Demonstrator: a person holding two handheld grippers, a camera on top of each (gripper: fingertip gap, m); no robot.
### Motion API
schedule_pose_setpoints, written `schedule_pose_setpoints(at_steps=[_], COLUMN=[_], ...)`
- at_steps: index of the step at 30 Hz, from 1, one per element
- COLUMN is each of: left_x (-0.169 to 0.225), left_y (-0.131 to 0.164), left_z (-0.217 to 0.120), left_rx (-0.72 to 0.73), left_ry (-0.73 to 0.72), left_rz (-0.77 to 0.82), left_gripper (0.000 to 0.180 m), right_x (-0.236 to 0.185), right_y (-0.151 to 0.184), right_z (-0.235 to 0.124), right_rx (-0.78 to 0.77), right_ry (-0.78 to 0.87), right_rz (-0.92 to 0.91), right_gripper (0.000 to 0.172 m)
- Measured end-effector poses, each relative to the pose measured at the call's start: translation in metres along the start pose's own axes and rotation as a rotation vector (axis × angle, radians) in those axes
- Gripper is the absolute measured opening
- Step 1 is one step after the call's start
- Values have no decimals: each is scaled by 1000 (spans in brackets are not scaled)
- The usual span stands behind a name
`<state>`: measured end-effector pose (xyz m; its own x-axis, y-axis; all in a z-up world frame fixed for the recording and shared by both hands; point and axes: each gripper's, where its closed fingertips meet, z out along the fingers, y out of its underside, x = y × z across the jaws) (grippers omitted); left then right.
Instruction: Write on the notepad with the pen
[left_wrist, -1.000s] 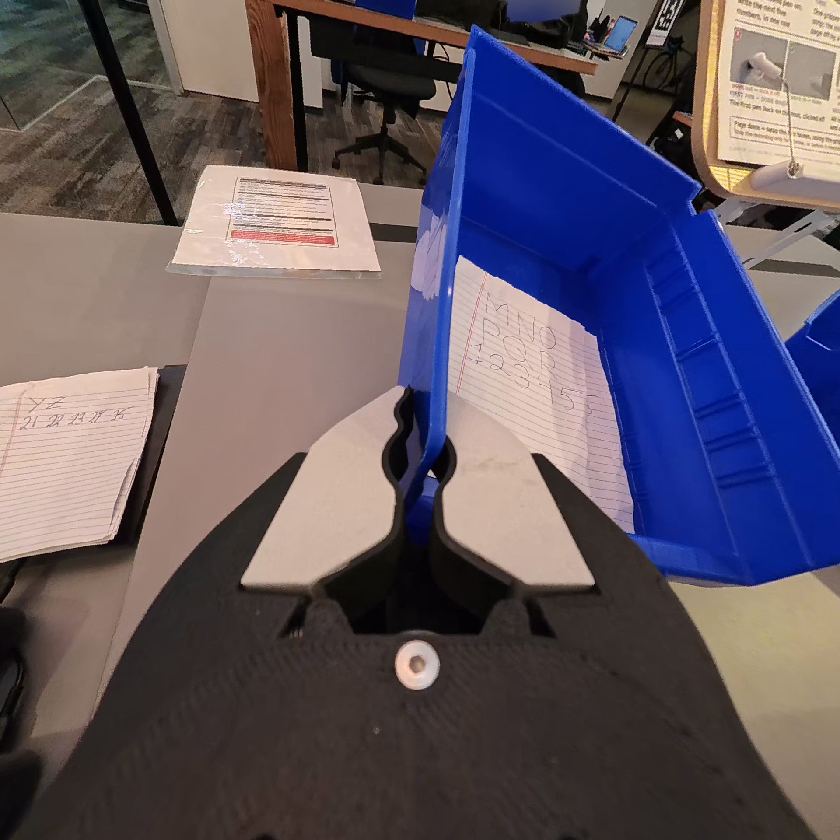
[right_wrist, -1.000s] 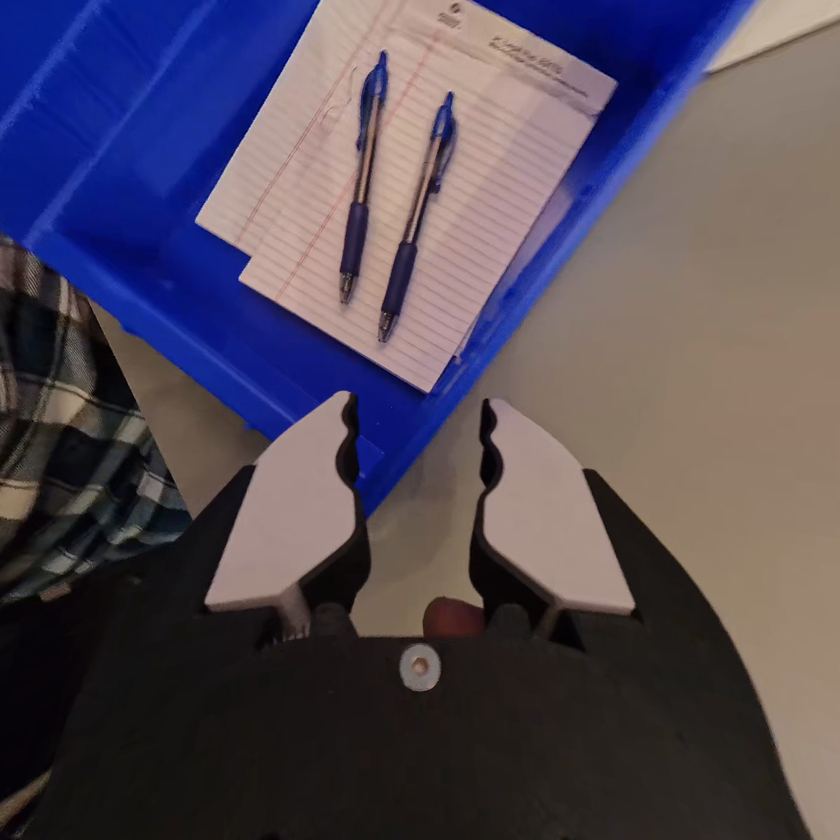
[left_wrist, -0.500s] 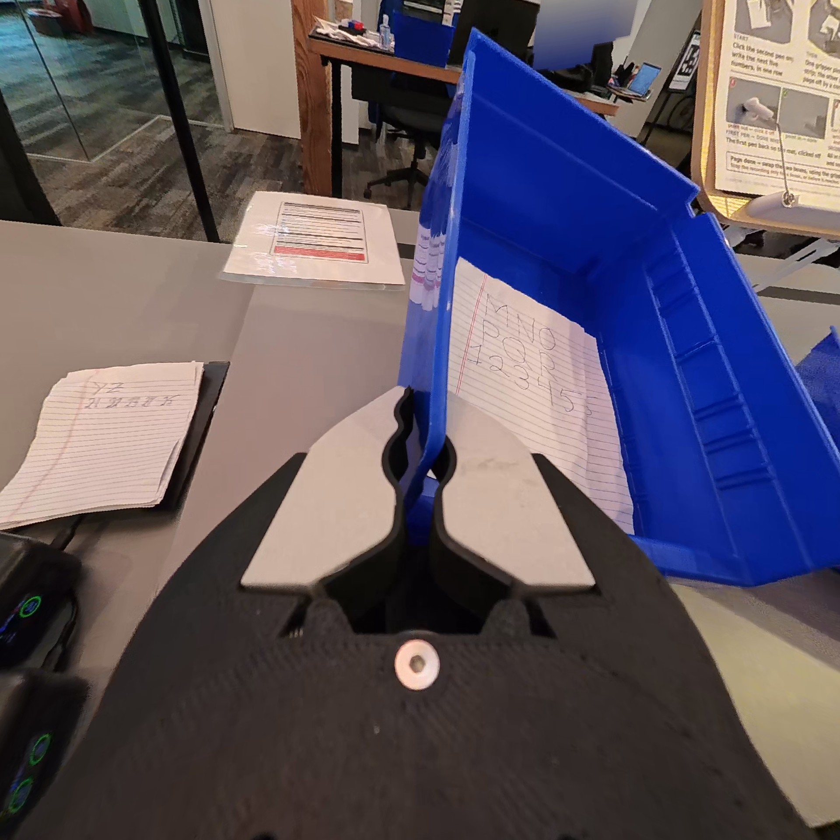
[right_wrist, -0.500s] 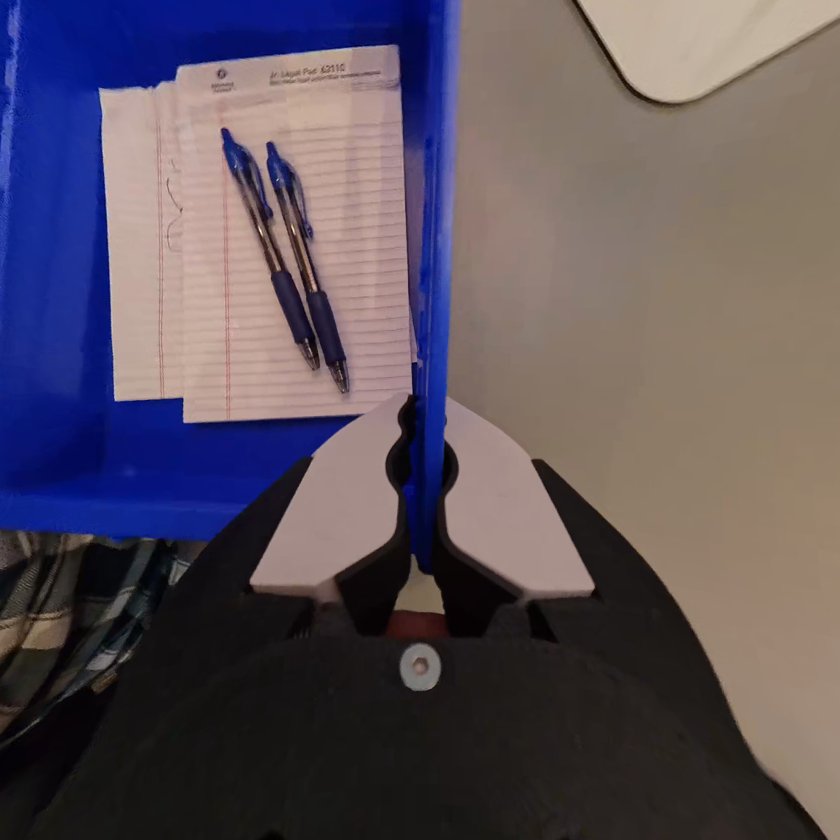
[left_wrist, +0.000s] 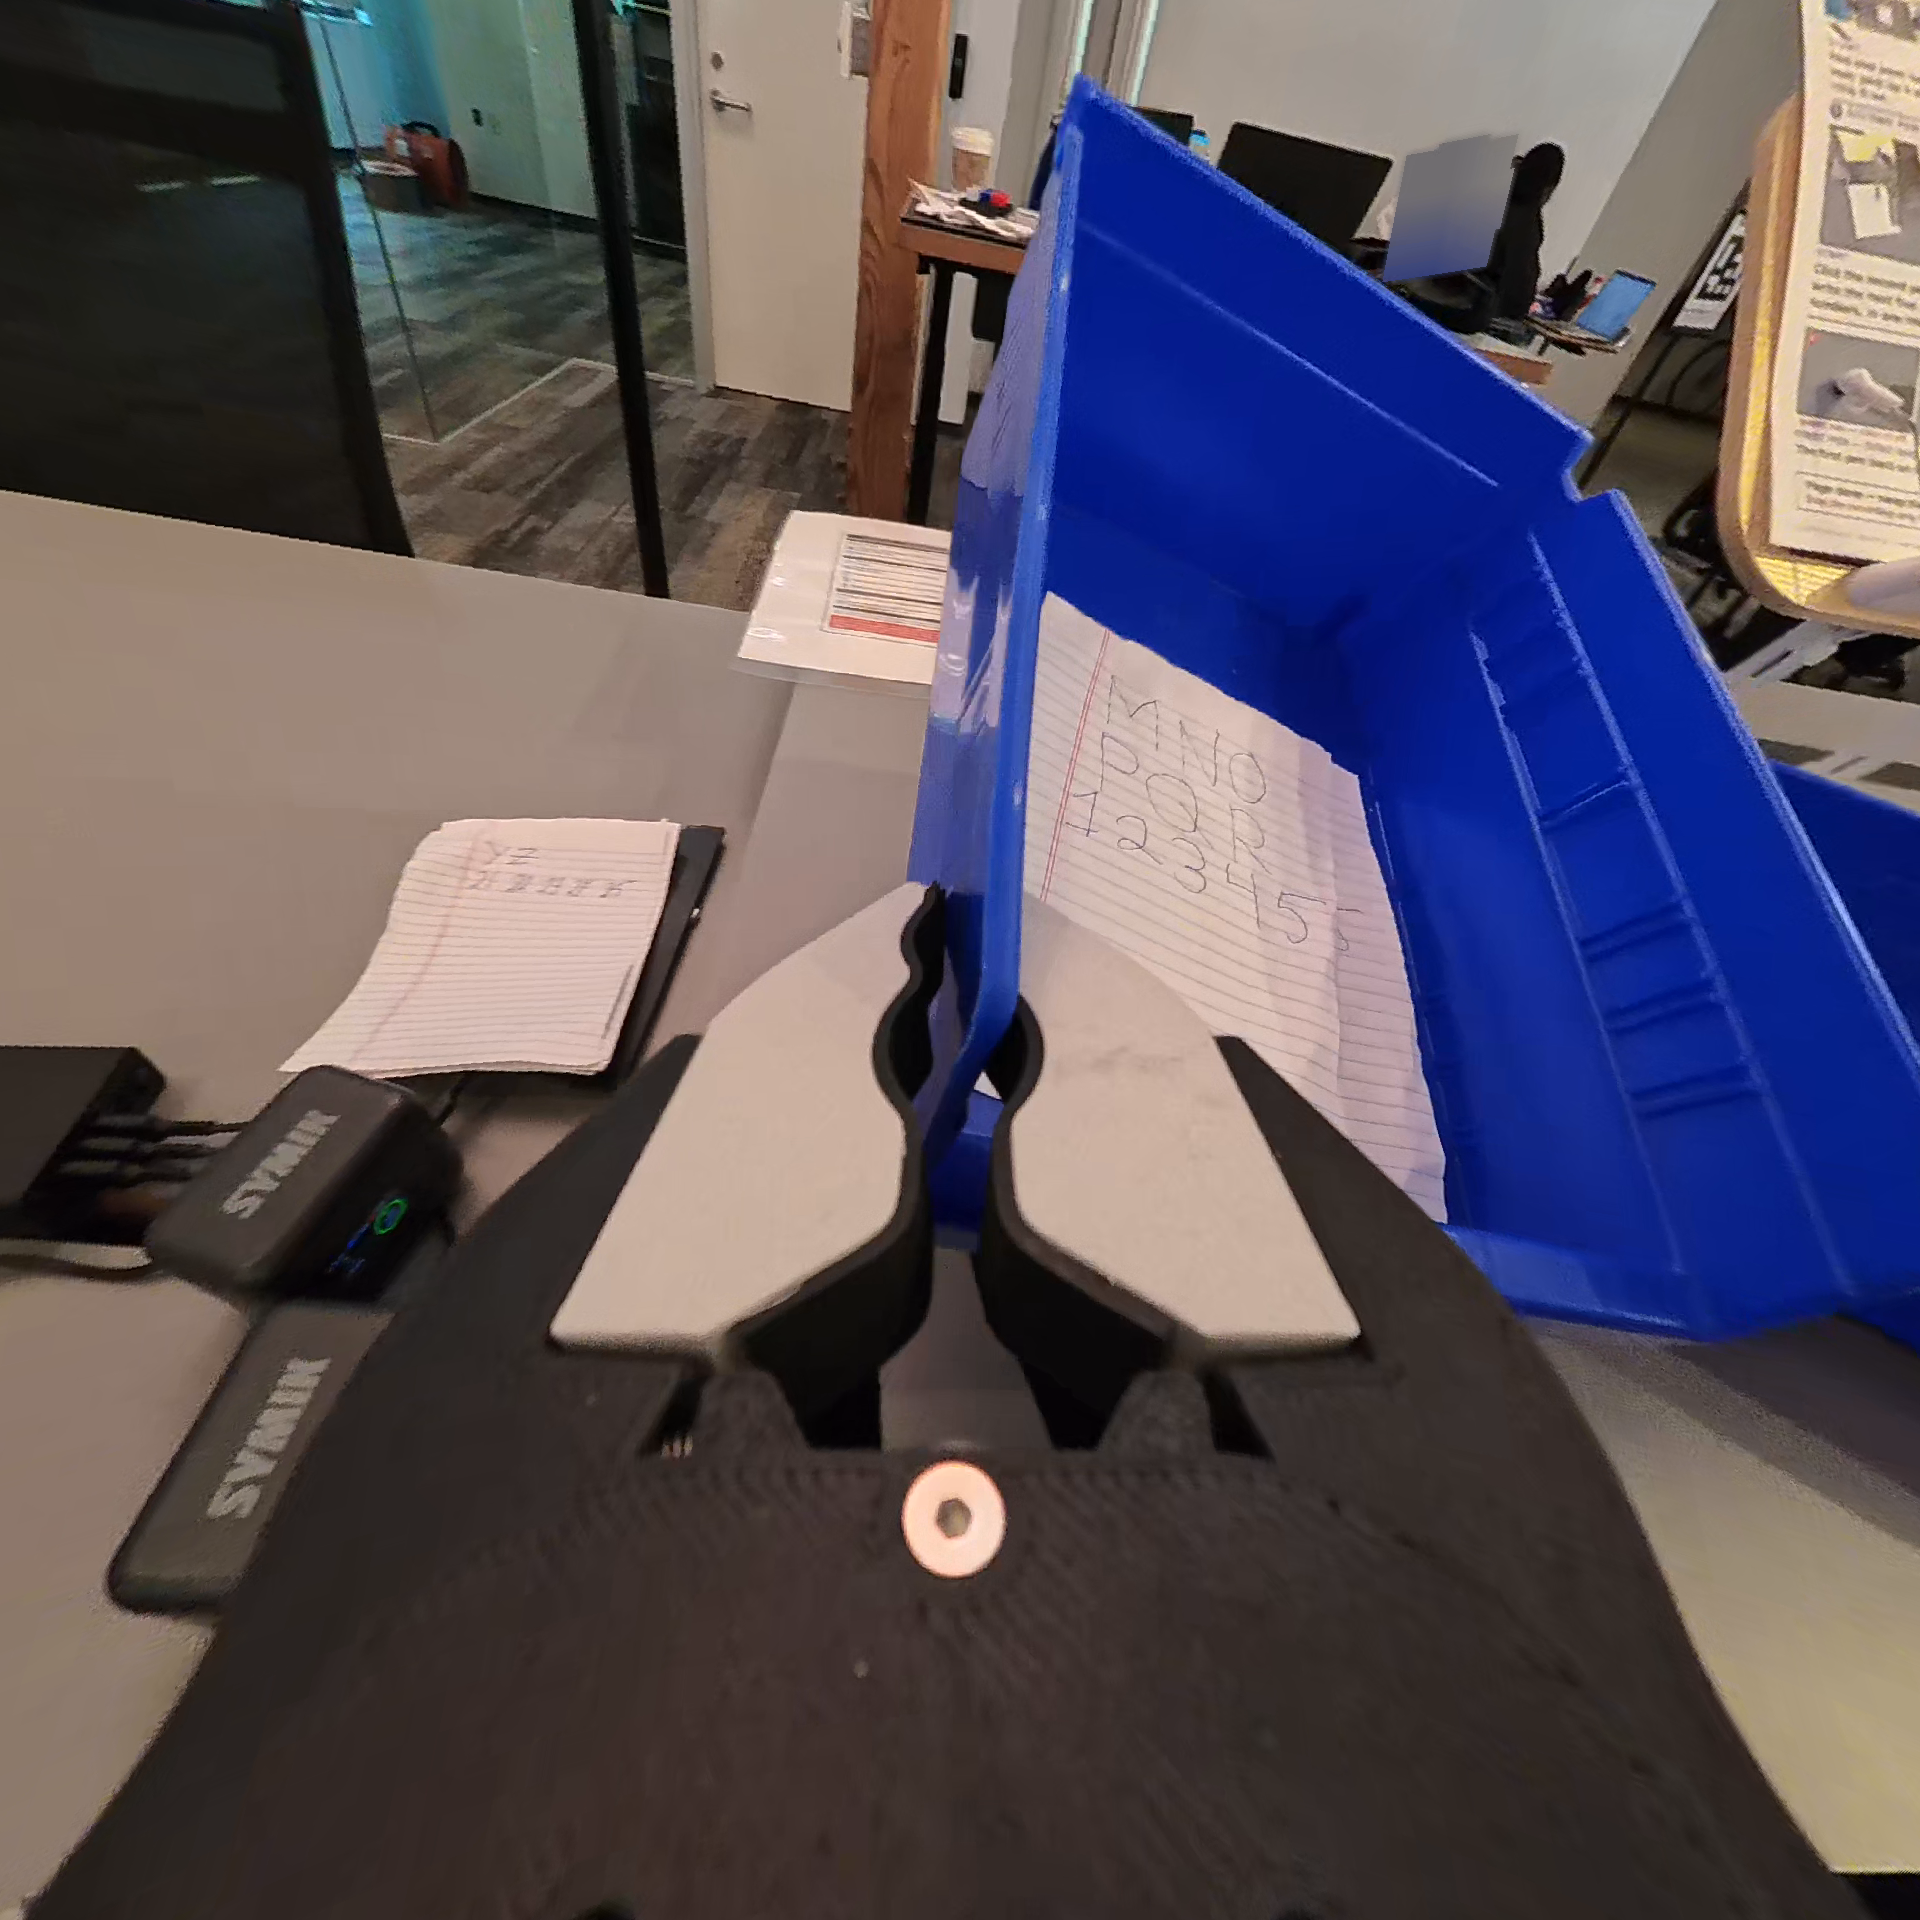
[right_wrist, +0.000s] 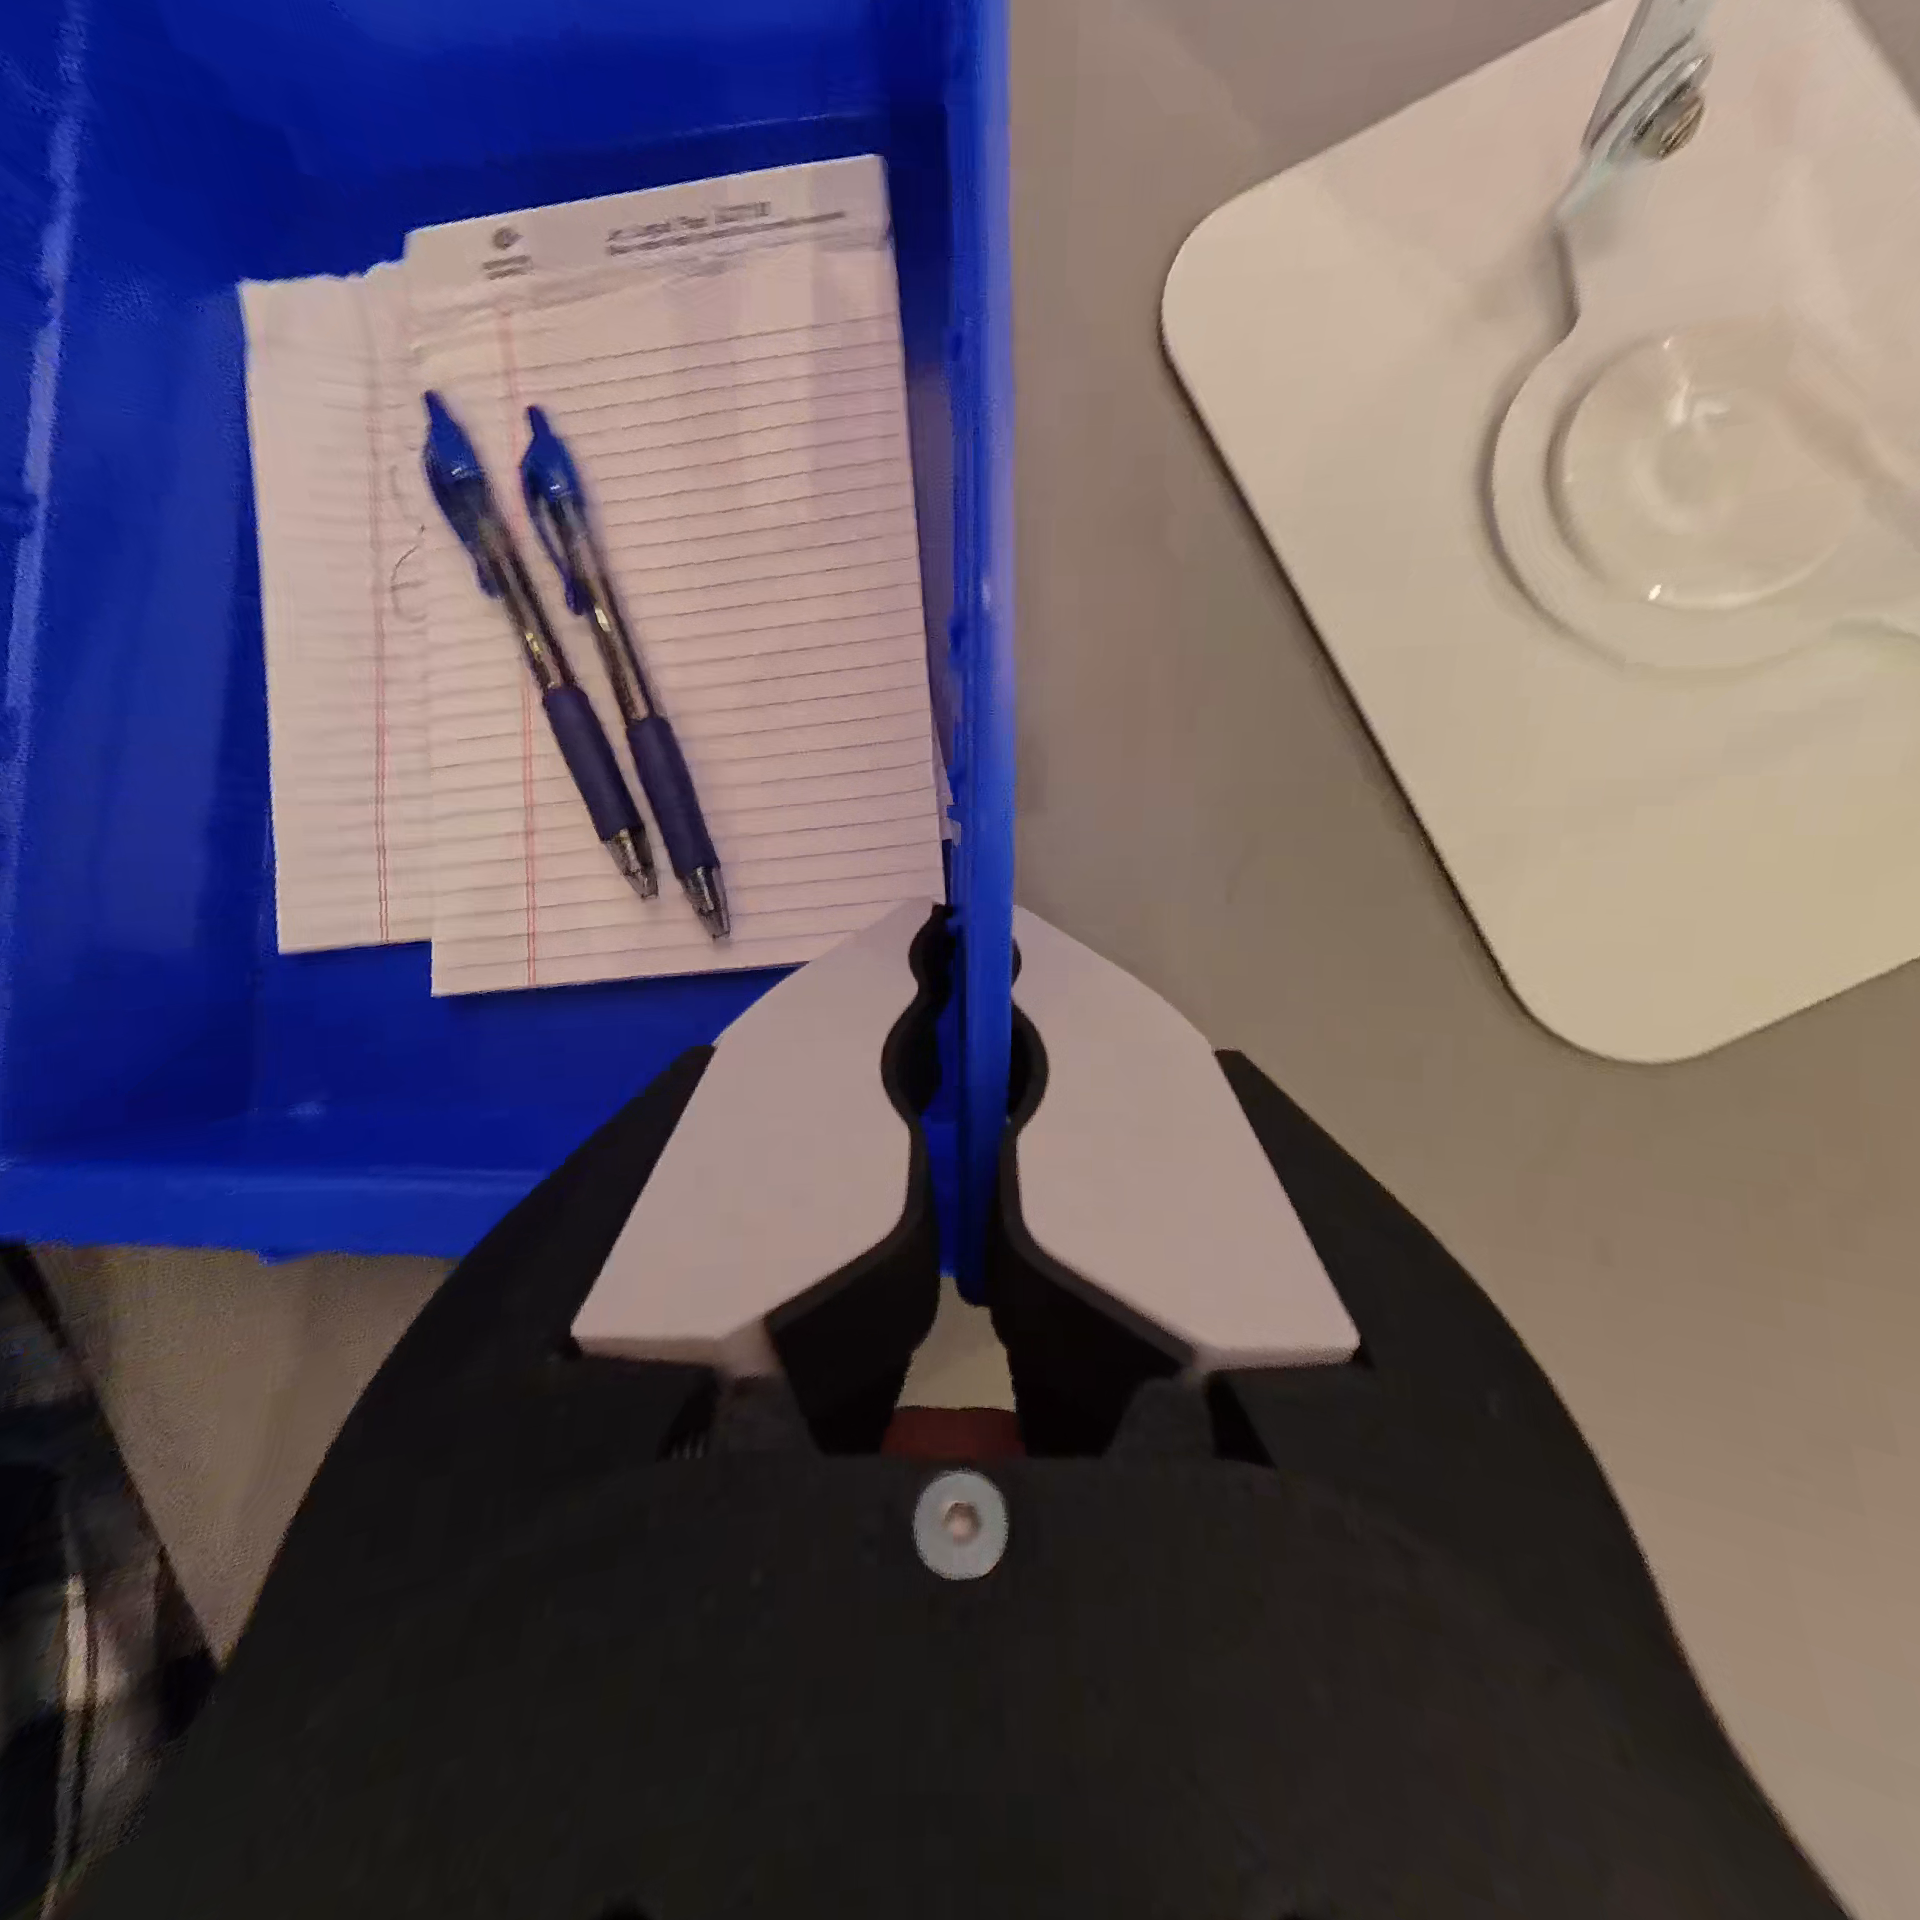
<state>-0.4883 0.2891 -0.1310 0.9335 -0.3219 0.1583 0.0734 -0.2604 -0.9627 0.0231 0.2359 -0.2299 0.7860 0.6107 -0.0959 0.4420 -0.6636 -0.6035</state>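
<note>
In the left wrist view, my left gripper (left_wrist: 971, 914) is shut on the side wall of a blue bin (left_wrist: 1299, 468), which is tilted off the table. A lined sheet with handwriting (left_wrist: 1226, 883) lies inside it. In the right wrist view, my right gripper (right_wrist: 977, 925) is shut on the right wall of a second blue bin (right_wrist: 982, 520). In that bin lie a lined notepad (right_wrist: 748, 623), a loose lined sheet (right_wrist: 322, 623) partly under it, and two blue pens (right_wrist: 540, 644) (right_wrist: 623, 675) side by side on the pad.
A loose written sheet (left_wrist: 509, 956) lies on a black pad on the grey table. Black devices (left_wrist: 301, 1184) sit at the near left. A laminated sheet (left_wrist: 862, 592) lies farther back. A white stand base (right_wrist: 1558, 520) is right of the right bin. A board with instructions (left_wrist: 1849, 291) stands at the right.
My right gripper was open beside its bin a second ago; it closed on the bin's right wall and holds it. My left gripper kept its grip and moved with its bin.
</note>
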Motion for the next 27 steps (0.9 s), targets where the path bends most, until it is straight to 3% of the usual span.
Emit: schedule_pose_setpoints(at_steps=[3,4,6,10,17,23,27], left_x=[-8,-9,-10,-10,0,37,84], left_y=[-1,-1,1,8,12,-20,-54], left_z=[-6,-7,-9,-14,-26,-50,-59], left_rx=[8,9,8,-3,0,44,80], left_ry=[-19,-21,-21,-18,-3,36,109], left_rz=[-7,-9,-14,-22,-53,-7,48], left_gripper=[5,5,5,5,5,5,5], right_x=[-5,-9,-4,-3,-1,-4,-12], right_y=[-17,-20,-26,-16,23,52,62], right_z=[13,13,5,-20,-33,-46,-69], right_rx=[64,67,94,118,141,170,230], right_ry=[-6,-22,26,29,-86,-103,-129], right_rz=[46,43,-19,-138,-74,-64,-48], right_gripper=[9,16,47,49,47,46,46])
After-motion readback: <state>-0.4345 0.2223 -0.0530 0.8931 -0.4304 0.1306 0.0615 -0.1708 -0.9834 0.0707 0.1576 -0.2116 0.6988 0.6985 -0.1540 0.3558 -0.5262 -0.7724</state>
